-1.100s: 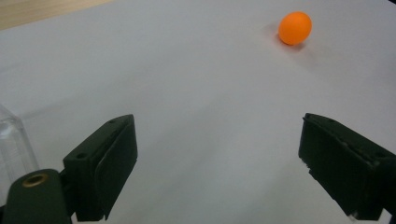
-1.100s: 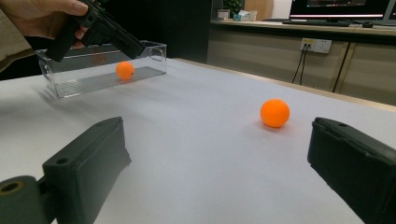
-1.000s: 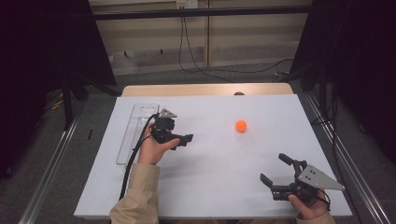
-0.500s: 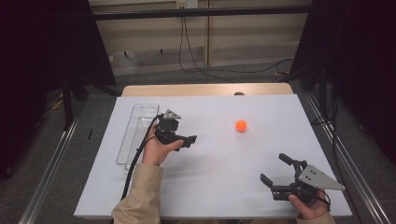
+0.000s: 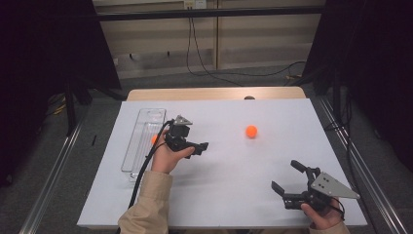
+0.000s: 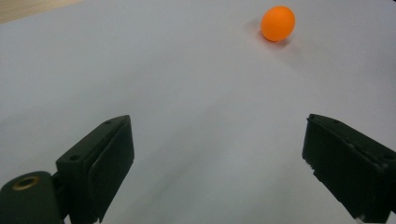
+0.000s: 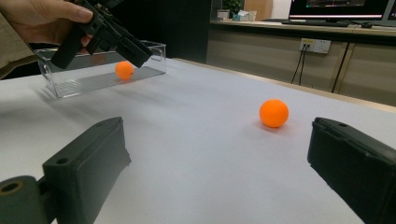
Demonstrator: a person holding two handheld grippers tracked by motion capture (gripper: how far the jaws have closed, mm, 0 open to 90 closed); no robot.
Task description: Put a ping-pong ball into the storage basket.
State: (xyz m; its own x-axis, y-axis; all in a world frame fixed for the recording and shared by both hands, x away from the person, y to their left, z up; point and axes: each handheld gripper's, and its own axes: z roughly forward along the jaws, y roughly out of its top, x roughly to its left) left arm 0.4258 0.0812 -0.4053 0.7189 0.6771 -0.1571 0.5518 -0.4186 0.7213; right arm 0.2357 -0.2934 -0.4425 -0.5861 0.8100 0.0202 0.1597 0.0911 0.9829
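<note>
The left gripper [image 5: 197, 146] hung just right of the clear plastic rectangular tray [image 5: 139, 146] at the centre left of the high view, its jaws spread wide with only bare table between them, as the left gripper view showed. One small orange ball [image 7: 124, 69] already lay inside the tray, seen at the upper left of the right gripper view. The second small orange ball [image 5: 251, 131] sat loose on the white table sheet [image 5: 234, 185], right of centre in the high view and well apart from both tools; in the left gripper view it [image 6: 278, 23] lay at the upper right, off the line between the jaws. The right gripper [image 5: 292, 183] rested at the lower right of the high view, jaws likewise wide apart and holding nothing.

The step in hand looked like the reach for the loose ball. To do it well, the left gripper would need to swing until the ball sat centred between the jaws, come down low so the pads met it at its widest part, and close gently, since a round light ball would roll away from a one-sided touch
</note>
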